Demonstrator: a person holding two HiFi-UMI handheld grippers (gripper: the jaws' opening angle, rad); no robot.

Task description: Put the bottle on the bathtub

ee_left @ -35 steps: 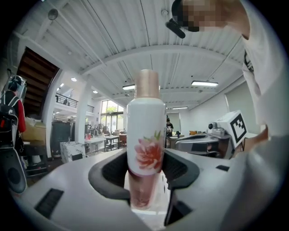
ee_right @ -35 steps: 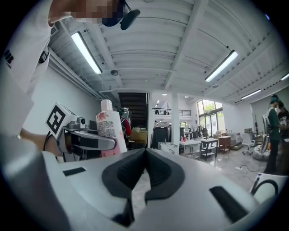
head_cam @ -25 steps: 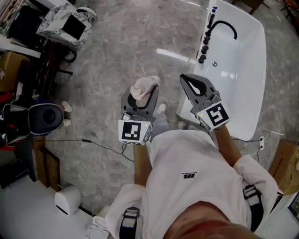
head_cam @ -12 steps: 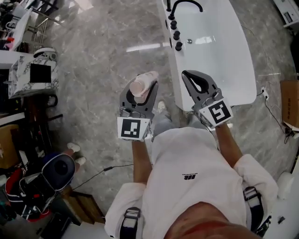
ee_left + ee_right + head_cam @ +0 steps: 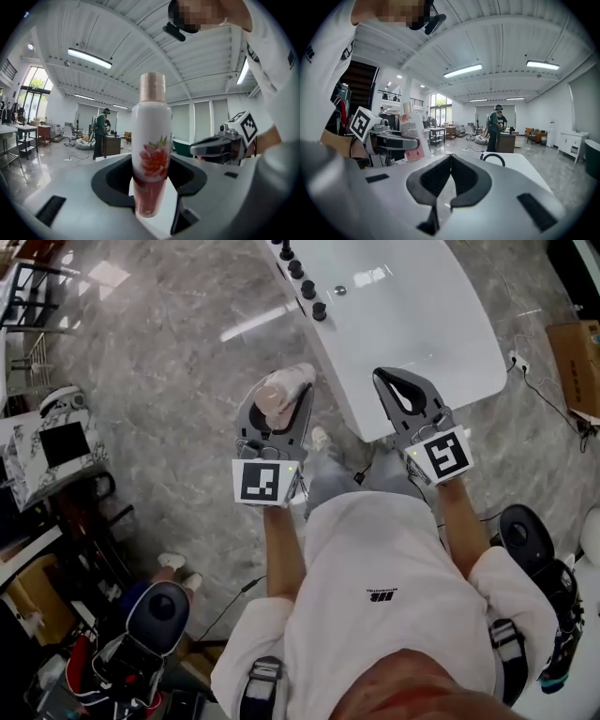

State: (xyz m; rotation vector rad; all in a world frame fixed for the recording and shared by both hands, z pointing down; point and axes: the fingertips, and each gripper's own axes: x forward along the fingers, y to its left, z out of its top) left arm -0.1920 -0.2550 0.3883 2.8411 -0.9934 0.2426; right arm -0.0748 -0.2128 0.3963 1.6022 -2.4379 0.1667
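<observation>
Right now we are holding the bottle point(image 5: 151, 136) upright in the left gripper point(image 5: 281, 401), whose pads are pinching its reddish lower part while the flower print and the coppery cap point(image 5: 153, 87) are standing clear above them. Beside it the right gripper point(image 5: 386, 381) is carrying nothing, its two pads pressing together. Both are hanging above the grey marble floor point(image 5: 169, 362), with the bottle just off the near corner of the bathtub point(image 5: 441, 343) and the right gripper's tip showing against that corner. As we are judging it, the pick-up is done and the carry is nearly over. What is remaining is to bring the bottle over the white rim, stand it there and let go. Farther off, a row of black knobs point(image 5: 307, 287) is running along the tub's left edge. The tub's far end is being cut off by the top of the head view, and the black spout point(image 5: 493, 159) is showing only in the right gripper view.
</observation>
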